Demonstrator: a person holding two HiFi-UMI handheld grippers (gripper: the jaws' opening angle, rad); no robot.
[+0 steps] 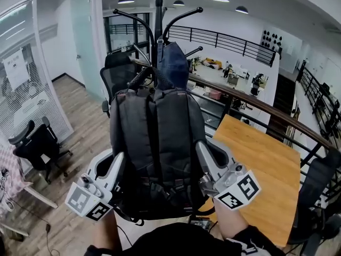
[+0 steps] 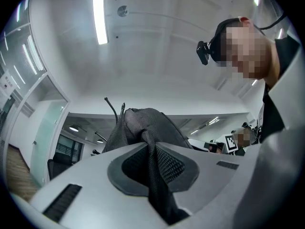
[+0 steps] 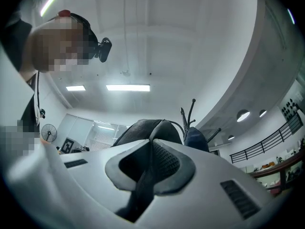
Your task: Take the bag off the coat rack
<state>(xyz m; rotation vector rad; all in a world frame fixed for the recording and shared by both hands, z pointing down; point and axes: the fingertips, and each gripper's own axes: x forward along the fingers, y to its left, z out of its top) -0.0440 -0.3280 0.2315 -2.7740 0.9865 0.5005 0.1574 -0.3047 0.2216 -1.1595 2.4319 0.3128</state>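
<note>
A black backpack [image 1: 157,143] hangs upright in front of me, its back panel and shoulder straps facing me. Its top sits close before the black coat rack [image 1: 159,15]; whether its loop is on a hook is hidden. My left gripper [image 1: 120,160] is shut on the bag's left side, and black mesh fabric [image 2: 157,185] is pinched between the jaws of that gripper [image 2: 148,142]. My right gripper [image 1: 201,149] is shut on the bag's right side, with dark fabric [image 3: 143,185] clamped in its jaws [image 3: 151,144]. The bag's bulk [image 3: 143,130] rises beyond them.
A dark blue garment [image 1: 173,63] hangs on the rack behind the bag. A wooden table [image 1: 266,169] stands at the right beside a railing [image 1: 250,103]. Black office chairs [image 1: 40,143] stand at the left and another [image 1: 120,73] is by the rack.
</note>
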